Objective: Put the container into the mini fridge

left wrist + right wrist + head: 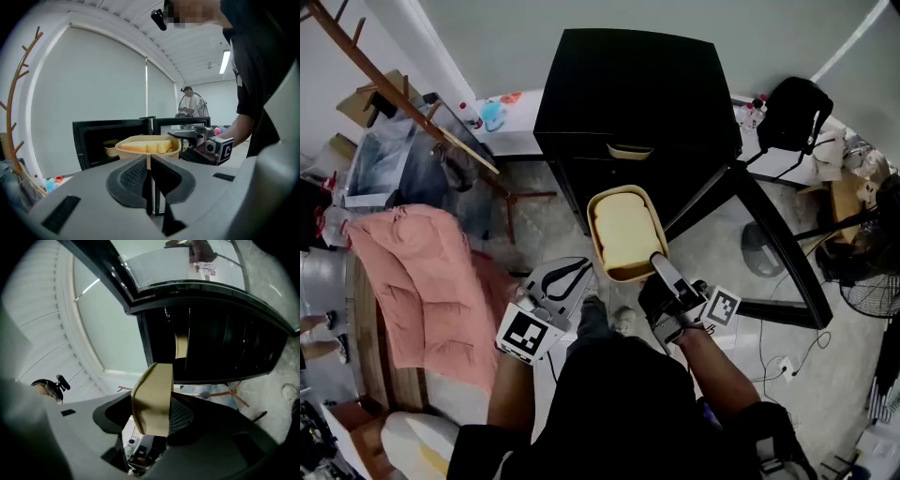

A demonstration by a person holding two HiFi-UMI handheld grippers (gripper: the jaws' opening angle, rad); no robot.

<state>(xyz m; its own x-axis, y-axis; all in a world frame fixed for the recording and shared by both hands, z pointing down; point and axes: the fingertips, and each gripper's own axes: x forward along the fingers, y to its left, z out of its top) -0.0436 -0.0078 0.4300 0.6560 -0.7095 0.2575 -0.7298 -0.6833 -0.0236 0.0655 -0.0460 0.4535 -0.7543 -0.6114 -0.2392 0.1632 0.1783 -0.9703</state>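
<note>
Head view: tan container of yellow slabs pinched in right claw; left claw clenched, empty.

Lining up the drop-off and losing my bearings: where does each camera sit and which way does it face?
Head view: on the person's head, looking steeply down at the open mini fridge; forearms, left gripper and right gripper show.
Left gripper view: on the shut left gripper, facing the fridge; the person's right arm shows.
Right gripper view: on the right gripper, looking past its clamped container into the fridge.
Shared: all show container and fridge.
</note>
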